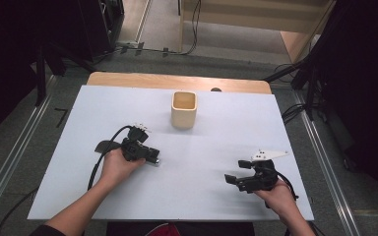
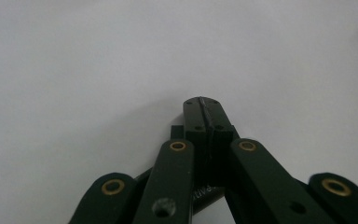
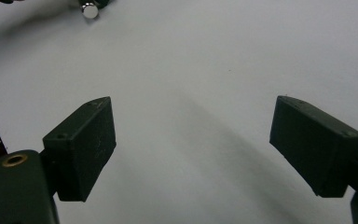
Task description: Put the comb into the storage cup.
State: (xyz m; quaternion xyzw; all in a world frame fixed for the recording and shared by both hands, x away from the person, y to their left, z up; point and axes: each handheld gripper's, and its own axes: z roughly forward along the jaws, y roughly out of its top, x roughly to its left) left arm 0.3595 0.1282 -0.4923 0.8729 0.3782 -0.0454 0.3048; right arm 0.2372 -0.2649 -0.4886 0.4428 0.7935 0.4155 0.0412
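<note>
Progress we judge nil: left tongs point(image 2: 204, 116) pressed together, empty; right tongs point(image 3: 193, 149) gaping, empty; cup point(image 1: 184, 109) at twelve o'clock untouched.

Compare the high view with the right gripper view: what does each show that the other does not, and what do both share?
High view alone: the square cream-coloured cup, the wooden table edge, the shut left gripper, and both hands. Right gripper view alone: a close look at the right gripper, its jaws wide apart with nothing between, and a small shiny metal cylinder. Both share the white table surface and the right gripper.
</note>
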